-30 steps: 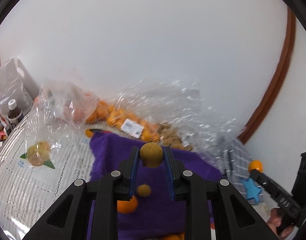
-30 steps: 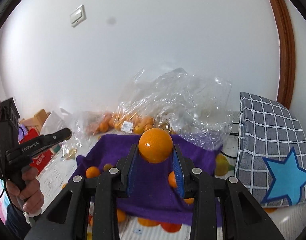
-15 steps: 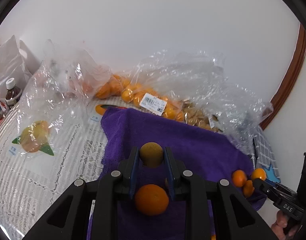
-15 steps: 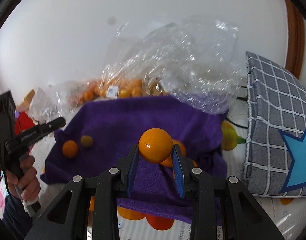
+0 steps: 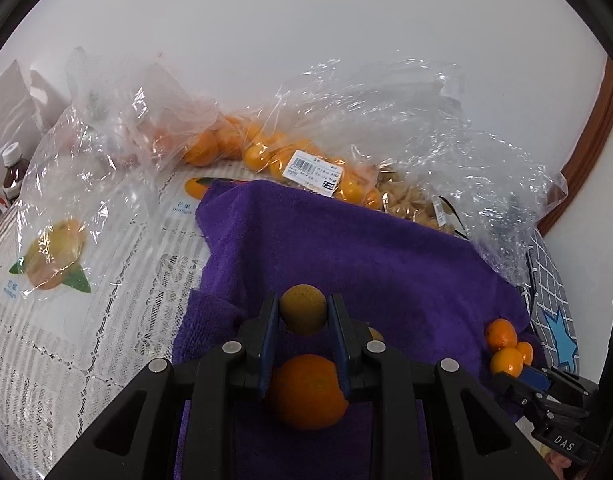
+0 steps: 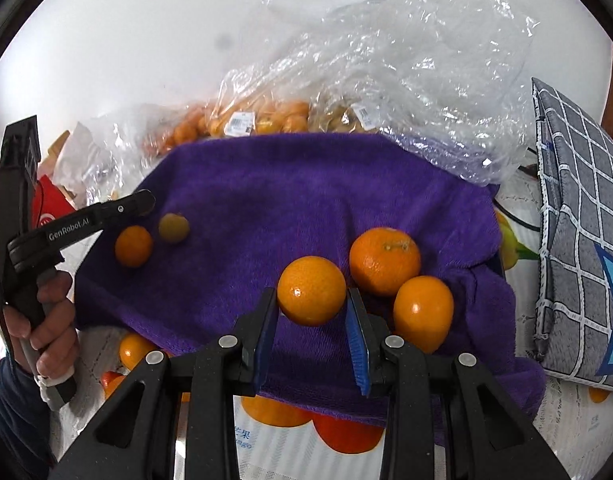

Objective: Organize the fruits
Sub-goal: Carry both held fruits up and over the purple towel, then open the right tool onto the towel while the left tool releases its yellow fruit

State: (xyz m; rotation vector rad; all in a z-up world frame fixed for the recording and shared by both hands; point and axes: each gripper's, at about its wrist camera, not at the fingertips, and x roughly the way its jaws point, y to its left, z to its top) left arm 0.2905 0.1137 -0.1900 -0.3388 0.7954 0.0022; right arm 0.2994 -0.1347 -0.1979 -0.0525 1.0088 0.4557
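Observation:
My left gripper (image 5: pixel 302 305) is shut on a small yellow-brown citrus (image 5: pixel 302 312), held just above the purple towel (image 5: pixel 346 248). An orange (image 5: pixel 306 392) lies on the towel under its fingers. My right gripper (image 6: pixel 311 297) is shut on an orange (image 6: pixel 311 290), low over the towel (image 6: pixel 266 200). Two more oranges (image 6: pixel 384 262) (image 6: pixel 423 307) lie touching, just right of it. In the right wrist view the left gripper (image 6: pixel 144 204) reaches in from the left, above an orange (image 6: pixel 133 246) and a small yellowish fruit (image 6: pixel 173 228).
Clear plastic bags of oranges (image 5: pixel 266 152) and brownish fruit (image 5: pixel 410 204) lie behind the towel against the white wall. A grey checked cushion (image 6: pixel 578 240) with a blue star stands at the right. The lace tablecloth (image 5: pixel 66 340) and a bottle (image 5: pixel 12 164) are at the left.
Both grippers have come down towards the purple towel and tilted further down, each still holding its fruit. The towel and its fruits now fill more of both views.

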